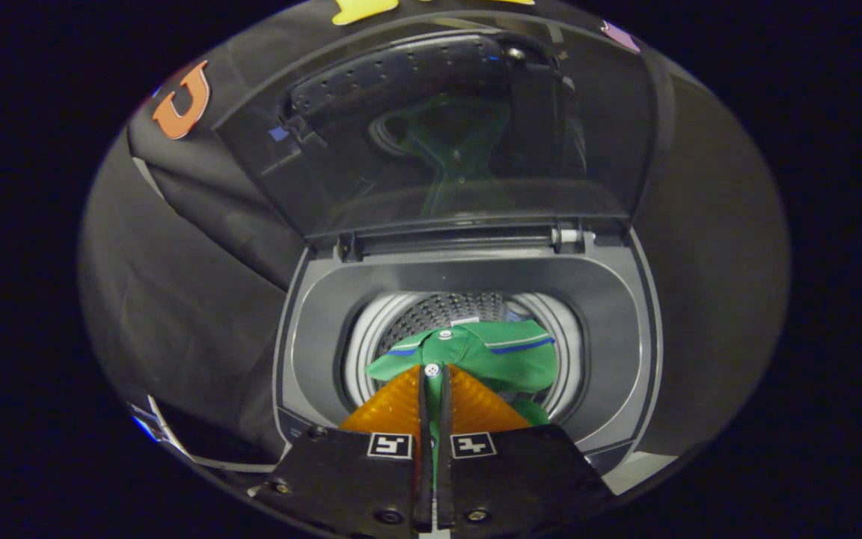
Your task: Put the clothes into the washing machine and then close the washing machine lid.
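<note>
A green polo shirt (491,355) with a blue-striped collar and white buttons hangs over the round drum opening (371,329) of a top-loading washing machine (610,299). My gripper (433,374) is shut on the shirt's button placket, both fingers pressing the cloth between them. The shirt's collar lies just beyond the fingertips, above the perforated drum. The machine's dark see-through lid (446,127) stands raised behind the opening and reflects the green cloth.
The machine's grey top rim (304,314) rings the drum. The lid's hinge bar (461,239) runs across the back of the opening. Black booth cloth (191,284) hangs to the left and right of the machine.
</note>
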The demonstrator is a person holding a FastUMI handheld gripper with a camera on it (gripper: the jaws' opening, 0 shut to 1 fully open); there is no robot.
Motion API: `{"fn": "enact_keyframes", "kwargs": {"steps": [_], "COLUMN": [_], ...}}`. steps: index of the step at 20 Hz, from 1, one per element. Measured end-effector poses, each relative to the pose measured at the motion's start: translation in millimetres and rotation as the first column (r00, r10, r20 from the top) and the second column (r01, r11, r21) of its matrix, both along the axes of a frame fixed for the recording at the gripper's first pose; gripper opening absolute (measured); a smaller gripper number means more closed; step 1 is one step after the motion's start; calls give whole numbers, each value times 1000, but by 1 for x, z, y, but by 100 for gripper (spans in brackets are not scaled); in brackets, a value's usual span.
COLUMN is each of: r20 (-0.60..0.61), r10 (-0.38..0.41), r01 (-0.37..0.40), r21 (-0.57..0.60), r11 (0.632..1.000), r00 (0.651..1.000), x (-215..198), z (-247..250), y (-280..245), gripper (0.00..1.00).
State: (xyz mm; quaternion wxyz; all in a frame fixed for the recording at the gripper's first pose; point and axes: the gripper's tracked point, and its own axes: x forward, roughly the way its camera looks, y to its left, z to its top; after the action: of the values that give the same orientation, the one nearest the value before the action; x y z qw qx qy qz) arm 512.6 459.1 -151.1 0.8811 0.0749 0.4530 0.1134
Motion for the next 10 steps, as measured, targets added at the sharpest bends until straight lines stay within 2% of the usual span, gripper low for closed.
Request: {"fn": "enact_keyframes", "kwargs": {"steps": [4,10], "r20": [-45,-45], "r10": [-6,-10], "r01": [5,9], "r21": [-10,-24], "r11": [1000,1000], "r00": [999,999], "x": [-2,-1], "z": [-5,-5], "y": [1,0], "gripper": [6,6]}}
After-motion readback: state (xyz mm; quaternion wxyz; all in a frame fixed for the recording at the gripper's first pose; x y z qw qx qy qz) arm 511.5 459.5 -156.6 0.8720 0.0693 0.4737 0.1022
